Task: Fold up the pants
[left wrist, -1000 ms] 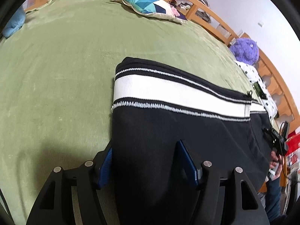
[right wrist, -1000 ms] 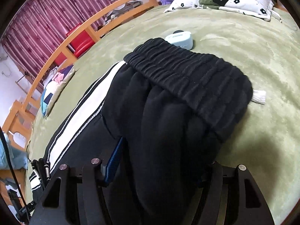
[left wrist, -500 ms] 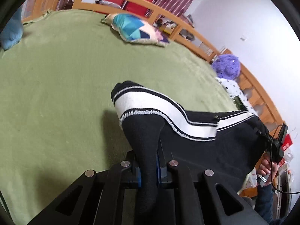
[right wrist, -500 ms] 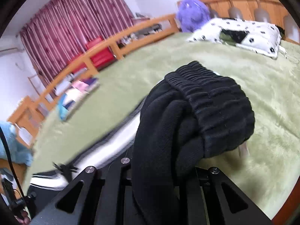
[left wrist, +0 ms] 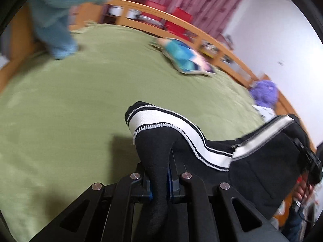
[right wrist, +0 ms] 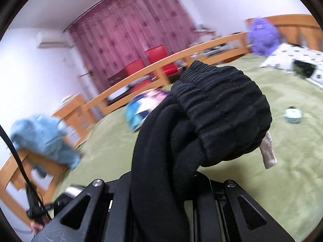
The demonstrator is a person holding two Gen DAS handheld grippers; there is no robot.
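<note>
The black pants (left wrist: 260, 167) with a white side stripe hang lifted above the green bed cover (left wrist: 60, 111). My left gripper (left wrist: 159, 183) is shut on the leg end; black cloth is pinched between its blue pads and the striped hem (left wrist: 147, 119) bulges above. In the right wrist view my right gripper (right wrist: 159, 197) is shut on the waist end. The ribbed elastic waistband (right wrist: 220, 104) droops forward over the fingers, and a white drawstring tip (right wrist: 267, 153) dangles from it. The pads of the right gripper are hidden under the cloth.
A colourful cushion (left wrist: 183, 59) lies on the bed near the wooden rail (left wrist: 181, 26). A light blue garment (right wrist: 42, 137) hangs over the footboard. A spotted pillow (right wrist: 292, 60), a purple plush toy (right wrist: 262, 34) and a small pale device (right wrist: 292, 116) lie toward the headboard.
Both grippers closed on the pants, which lay flat on the bed, then rose. The leg end and waist end now hang bunched above the cover, and both views tilted up toward the room.
</note>
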